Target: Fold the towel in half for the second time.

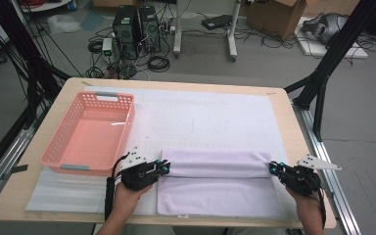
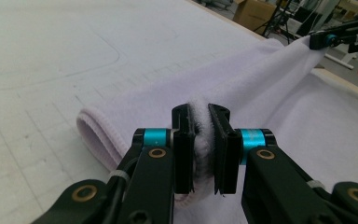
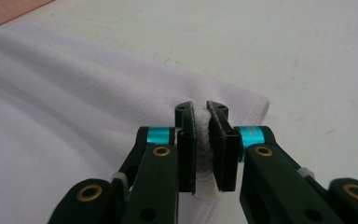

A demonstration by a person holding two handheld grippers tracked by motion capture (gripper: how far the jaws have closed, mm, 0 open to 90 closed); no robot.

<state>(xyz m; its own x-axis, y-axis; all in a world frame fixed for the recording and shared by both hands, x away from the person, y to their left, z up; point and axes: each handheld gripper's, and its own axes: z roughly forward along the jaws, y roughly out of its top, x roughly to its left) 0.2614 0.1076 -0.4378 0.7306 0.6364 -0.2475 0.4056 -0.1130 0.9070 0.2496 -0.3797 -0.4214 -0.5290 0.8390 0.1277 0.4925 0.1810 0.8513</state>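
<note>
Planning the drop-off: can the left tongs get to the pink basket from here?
Probably yes: the pink basket sits open-topped just beyond the left tongs, with nothing between. But they're clamped on the towel, so it would drag along.

Right gripper (image 3: pixel 202 154) jaws pinch towel (image 3: pixel 74 102) edge; towel lies folded on white mat (image 3: pixel 284 51)

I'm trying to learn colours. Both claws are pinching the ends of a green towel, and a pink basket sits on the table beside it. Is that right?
Not quite. The towel is pale lilac, not green, as the high view shows. The rest is right: the left claw and the right claw each pinch one end of it, and the pink basket sits on the table beside it.
</note>
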